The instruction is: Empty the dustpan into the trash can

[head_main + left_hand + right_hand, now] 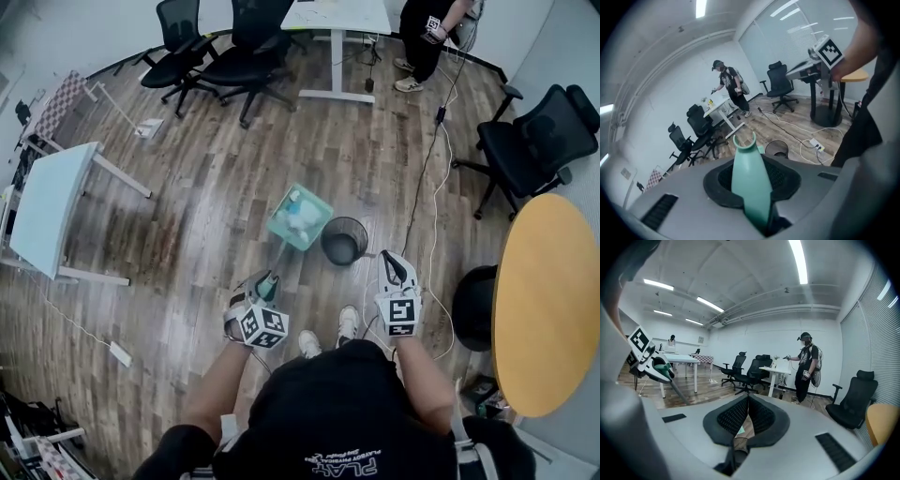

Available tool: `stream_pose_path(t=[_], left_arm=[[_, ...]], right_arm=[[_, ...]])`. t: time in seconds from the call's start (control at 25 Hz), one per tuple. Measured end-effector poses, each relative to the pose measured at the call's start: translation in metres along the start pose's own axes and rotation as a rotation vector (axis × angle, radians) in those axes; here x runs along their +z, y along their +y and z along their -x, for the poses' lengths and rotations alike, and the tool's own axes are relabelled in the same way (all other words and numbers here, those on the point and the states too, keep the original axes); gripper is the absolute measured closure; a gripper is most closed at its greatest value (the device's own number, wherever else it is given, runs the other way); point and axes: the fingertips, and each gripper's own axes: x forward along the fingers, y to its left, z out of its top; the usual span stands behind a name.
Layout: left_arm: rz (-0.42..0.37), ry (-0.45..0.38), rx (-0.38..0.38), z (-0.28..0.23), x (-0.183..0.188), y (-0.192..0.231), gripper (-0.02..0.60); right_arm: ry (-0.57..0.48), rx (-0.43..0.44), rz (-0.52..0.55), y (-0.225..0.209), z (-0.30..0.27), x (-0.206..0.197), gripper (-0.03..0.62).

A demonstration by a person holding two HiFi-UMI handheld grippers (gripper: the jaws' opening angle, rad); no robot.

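Note:
A teal dustpan (302, 221) with white scraps in it hangs low over the wood floor, just left of a black mesh trash can (344, 241). Its long handle runs back to my left gripper (266, 284), which is shut on the teal handle end (749, 183). In the left gripper view the trash can (777, 148) shows past the handle tip. My right gripper (397, 265) is to the right of the can, pointing forward, with its jaws together and nothing between them (746, 414). From the right gripper view the left gripper (646, 359) shows at far left.
A white cable (433, 202) and power strip (814, 144) lie on the floor right of the can. A yellow round table (548, 300) and black chair (539, 141) stand at right, a white table (52, 206) at left, more chairs (230, 56) and a standing person (427, 28) beyond.

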Motion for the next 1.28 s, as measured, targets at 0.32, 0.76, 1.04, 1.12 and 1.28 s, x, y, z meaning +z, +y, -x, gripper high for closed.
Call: stream_pose_path(t=[0.32, 0.76, 1.04, 1.12, 1.28], left_arm=[[-0.365, -0.052, -0.045, -0.007, 0.002, -0.029, 0.477], [-0.791, -0.071, -0.137, -0.017, 0.026, -0.063, 0.479], [-0.94, -0.059, -0.181, -0.012, 0.028, -0.083, 0.482], [-0.994, -0.038, -0.185, -0.015, 0.023, -0.086, 0.483], [-1.115, -0.04, -0.188, -0.013, 0.024, -0.095, 0.483]], right_arm=[[-0.007, -0.017, -0.016, 0.037, 0.017, 0.007, 0.569], [0.029, -0.028, -0.008, 0.055, 0.034, 0.0, 0.569], [0.044, -0.043, -0.015, 0.049, 0.039, -0.005, 0.569], [0.047, -0.048, -0.017, 0.045, 0.041, -0.007, 0.569], [0.057, -0.05, -0.024, 0.04, 0.041, -0.01, 0.569]])
